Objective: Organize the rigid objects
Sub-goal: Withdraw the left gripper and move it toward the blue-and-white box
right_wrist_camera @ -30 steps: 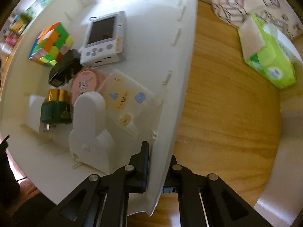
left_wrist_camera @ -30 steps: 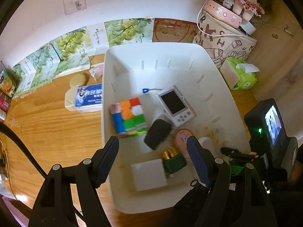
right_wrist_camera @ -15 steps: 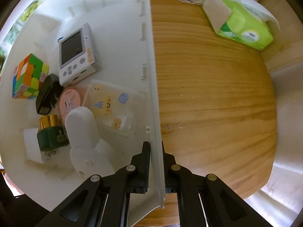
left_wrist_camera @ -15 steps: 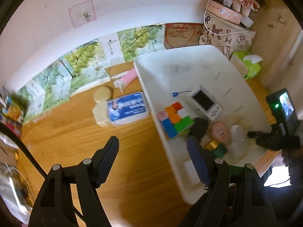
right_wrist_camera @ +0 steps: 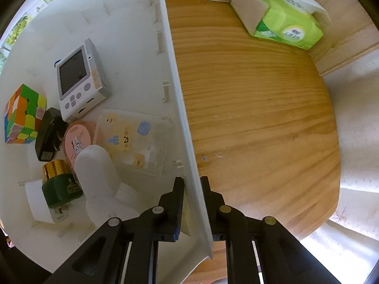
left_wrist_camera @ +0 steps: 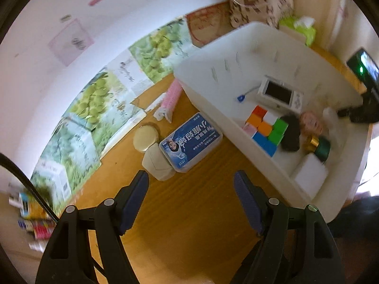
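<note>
Left gripper [left_wrist_camera: 190, 190]: fingers spread wide, nothing between them, hovering over the wooden table [left_wrist_camera: 189, 224]. Ahead of it we note a cream bottle with a gold cap [left_wrist_camera: 151, 151] lying beside a blue-labelled flat box [left_wrist_camera: 190, 139], the two touching. Beyond them lies a pink tube [left_wrist_camera: 171, 99], near the white bin's corner.

White bin [left_wrist_camera: 213, 108] sits to the right in the left wrist view. In the right wrist view we log its contents from left to right: colour puzzle cube [right_wrist_camera: 22, 113], black plug adapter [right_wrist_camera: 48, 137], white handheld device with a dark screen [right_wrist_camera: 78, 80], green jar with a gold lid [right_wrist_camera: 60, 182] resting on a white block [right_wrist_camera: 38, 198], pink round tin [right_wrist_camera: 79, 139], a white rounded plastic piece [right_wrist_camera: 99, 172] (we cannot make out what it is), and a clear case with cartoon stickers [right_wrist_camera: 135, 142] next to the right wall.

Right gripper [right_wrist_camera: 191, 184]: fingers clamped on the bin's right wall, one pad inside, one outside. Right of the bin lies bare wood, then a green tissue pack [right_wrist_camera: 284, 21] at the far edge.
</note>
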Demonstrator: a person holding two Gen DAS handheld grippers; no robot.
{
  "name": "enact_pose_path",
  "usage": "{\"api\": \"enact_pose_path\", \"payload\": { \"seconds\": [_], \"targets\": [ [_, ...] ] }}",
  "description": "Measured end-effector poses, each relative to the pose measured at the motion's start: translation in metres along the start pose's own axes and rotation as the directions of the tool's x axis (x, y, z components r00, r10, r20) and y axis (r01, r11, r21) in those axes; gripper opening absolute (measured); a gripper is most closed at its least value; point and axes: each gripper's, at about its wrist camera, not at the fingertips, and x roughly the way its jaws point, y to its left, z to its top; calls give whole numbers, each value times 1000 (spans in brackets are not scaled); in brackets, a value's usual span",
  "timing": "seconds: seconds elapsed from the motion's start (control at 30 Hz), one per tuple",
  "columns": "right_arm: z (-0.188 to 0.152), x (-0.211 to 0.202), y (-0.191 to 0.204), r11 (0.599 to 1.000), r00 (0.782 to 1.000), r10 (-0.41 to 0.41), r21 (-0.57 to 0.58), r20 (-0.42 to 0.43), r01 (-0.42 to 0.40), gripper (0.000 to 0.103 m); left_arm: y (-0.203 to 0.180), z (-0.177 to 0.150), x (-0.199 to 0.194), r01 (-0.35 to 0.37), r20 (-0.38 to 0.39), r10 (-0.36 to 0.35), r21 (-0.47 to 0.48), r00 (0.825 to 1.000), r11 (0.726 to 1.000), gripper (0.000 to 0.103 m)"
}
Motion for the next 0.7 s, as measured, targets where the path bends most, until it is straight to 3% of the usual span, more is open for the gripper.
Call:
{"api": "enact_pose_path", "payload": {
  "seconds": [0.3,0.6,0.7],
  "targets": [
    [-4,1,7,999,1000,-21,43,9,21,17,1,17,39,29,-14,-27,206,1000,978,81],
    [-8,-4,4,997,1000,-24,80,17,23,18,-1,33,75,155,-83,-137,286,987,946,85],
    [-9,-6,3,996,1000,-25,91,18,23,18,-3,35,87,171,-113,-144,293,983,941,86]
  ]
}}
